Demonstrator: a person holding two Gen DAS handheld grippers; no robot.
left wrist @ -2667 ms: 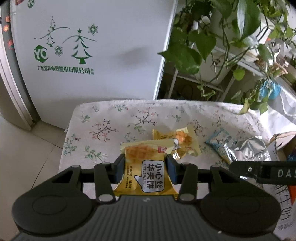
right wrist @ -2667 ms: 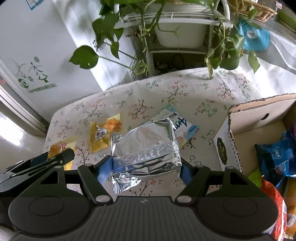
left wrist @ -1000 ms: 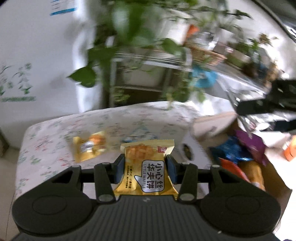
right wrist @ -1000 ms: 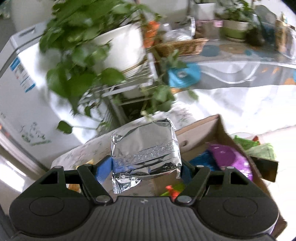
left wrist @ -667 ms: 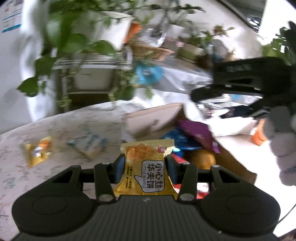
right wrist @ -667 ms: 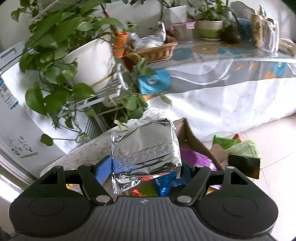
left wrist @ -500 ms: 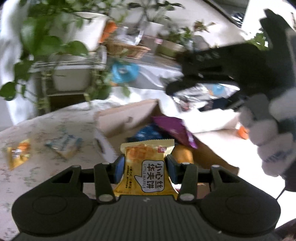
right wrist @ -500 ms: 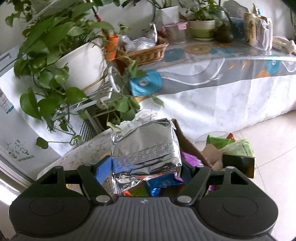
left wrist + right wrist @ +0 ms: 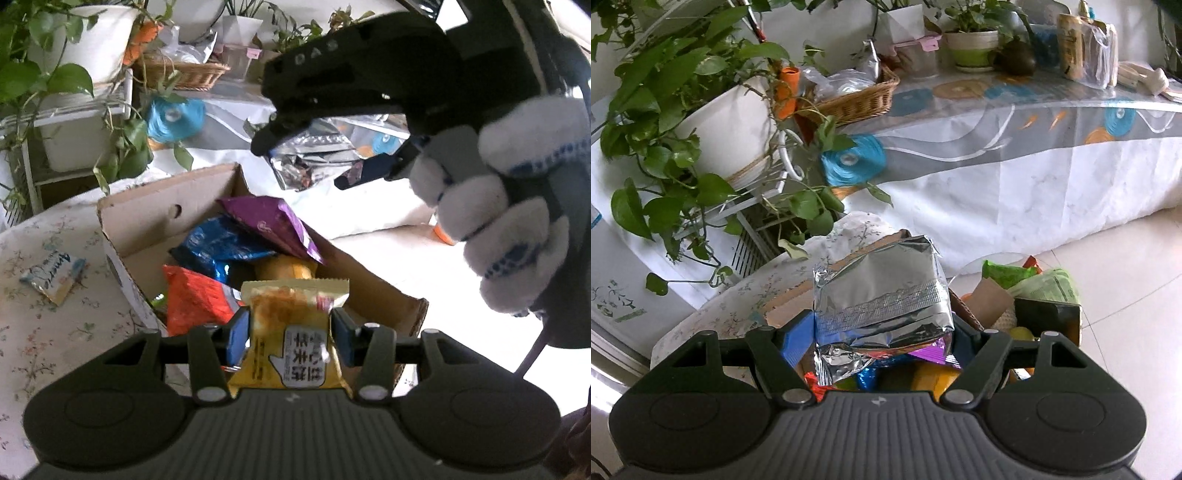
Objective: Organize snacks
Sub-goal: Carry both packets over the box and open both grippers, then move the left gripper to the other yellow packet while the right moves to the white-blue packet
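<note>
Above the open brown cardboard box (image 9: pixel 144 225) at the edge of the floral-clothed worktop (image 9: pixel 44 325): left gripper (image 9: pixel 291 332) with the yellow waffle snack packet (image 9: pixel 291 332) between blue pads, jaws just widened and small gaps showing at both sides, purple, blue, red and yellow bags directly below. Higher and to the right, right gripper (image 9: pixel 882 325), in a white-gloved hand (image 9: pixel 509 206), clamped on the crinkled silver foil packet (image 9: pixel 882 291), over the box's far rim. Left out on the cloth, near the box's side wall: small pale-blue wrapper (image 9: pixel 51 273).
</note>
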